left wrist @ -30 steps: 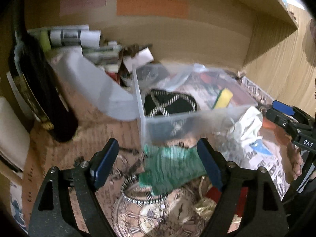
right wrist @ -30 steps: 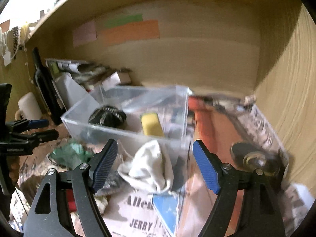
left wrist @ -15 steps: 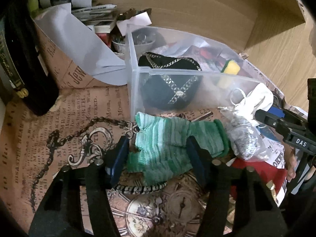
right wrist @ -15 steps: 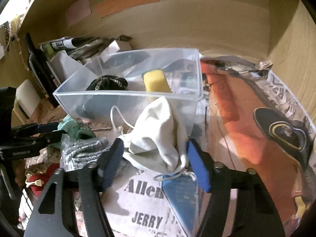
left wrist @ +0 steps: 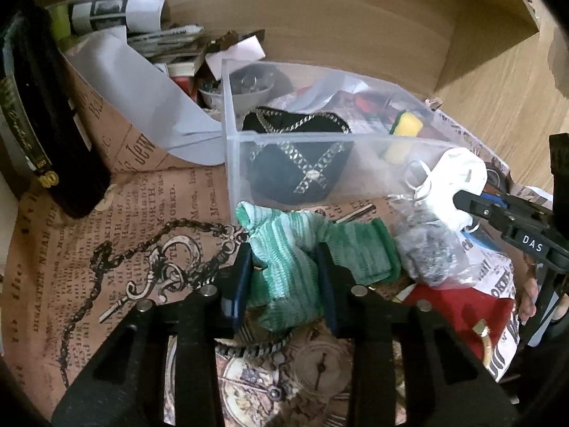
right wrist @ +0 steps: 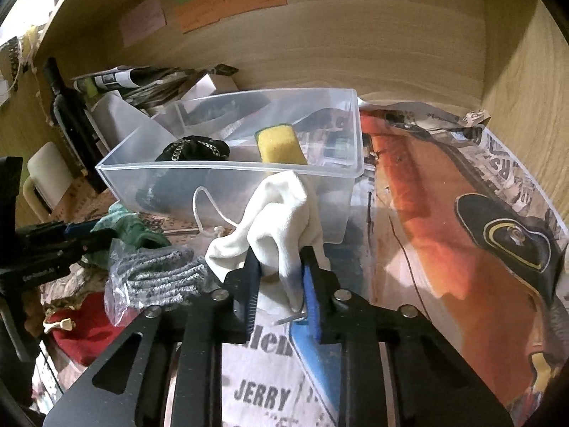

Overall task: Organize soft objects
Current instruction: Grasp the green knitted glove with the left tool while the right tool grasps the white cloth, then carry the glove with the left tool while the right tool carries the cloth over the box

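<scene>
My left gripper (left wrist: 284, 277): jaws closing on the green knit cloth (left wrist: 306, 249), near side of the clear bin (left wrist: 320, 138)
My right gripper (right wrist: 279, 284): jaws closing on the white cloth (right wrist: 284, 213), draped against the bin's near wall
Bin contents: black pouch (left wrist: 298, 163), yellow sponge (right wrist: 279, 144)

bottle (left wrist: 32, 114) top cut off
</scene>
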A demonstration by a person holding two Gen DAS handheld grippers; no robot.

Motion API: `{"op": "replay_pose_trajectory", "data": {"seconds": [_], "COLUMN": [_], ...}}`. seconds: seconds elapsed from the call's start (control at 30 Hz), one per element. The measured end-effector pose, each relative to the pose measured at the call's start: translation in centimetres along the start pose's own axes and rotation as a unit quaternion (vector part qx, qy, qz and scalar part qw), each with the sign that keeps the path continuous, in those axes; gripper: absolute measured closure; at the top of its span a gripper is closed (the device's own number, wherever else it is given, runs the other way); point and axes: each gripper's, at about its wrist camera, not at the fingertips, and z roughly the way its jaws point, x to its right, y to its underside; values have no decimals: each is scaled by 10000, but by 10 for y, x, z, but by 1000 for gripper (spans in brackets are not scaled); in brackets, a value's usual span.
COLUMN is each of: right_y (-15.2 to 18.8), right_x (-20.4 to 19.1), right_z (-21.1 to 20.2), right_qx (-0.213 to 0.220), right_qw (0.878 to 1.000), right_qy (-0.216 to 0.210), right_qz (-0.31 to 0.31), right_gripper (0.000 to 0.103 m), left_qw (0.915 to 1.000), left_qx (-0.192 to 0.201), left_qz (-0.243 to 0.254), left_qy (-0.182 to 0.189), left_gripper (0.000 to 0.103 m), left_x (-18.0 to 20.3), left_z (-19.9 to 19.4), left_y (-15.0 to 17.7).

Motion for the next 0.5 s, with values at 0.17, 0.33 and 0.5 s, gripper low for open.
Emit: {"op": "replay_pose_trajectory", "data": {"seconds": [0.17, 0.33, 0.5], "right_y": [-1, -8, -18], "right_x": [0, -1, -4], "right_z": [-15, -36, -56], "right_qx": [211, 472, 829], "right_qw": [9997, 9989, 9964], "right_qy": [52, -53, -88], "right_qz": [60, -33, -155], "right_gripper": [86, 89, 90], "left_qw": [9997, 9984, 9958], "left_qx": [246, 561, 912], "left_qz": [40, 81, 86], "left_qy": [11, 38, 53], "left_gripper": [69, 69, 69], "left_x": [4, 7, 10], "left_z": [-22, -45, -65], "left_y": [-2, -10, -20]}}
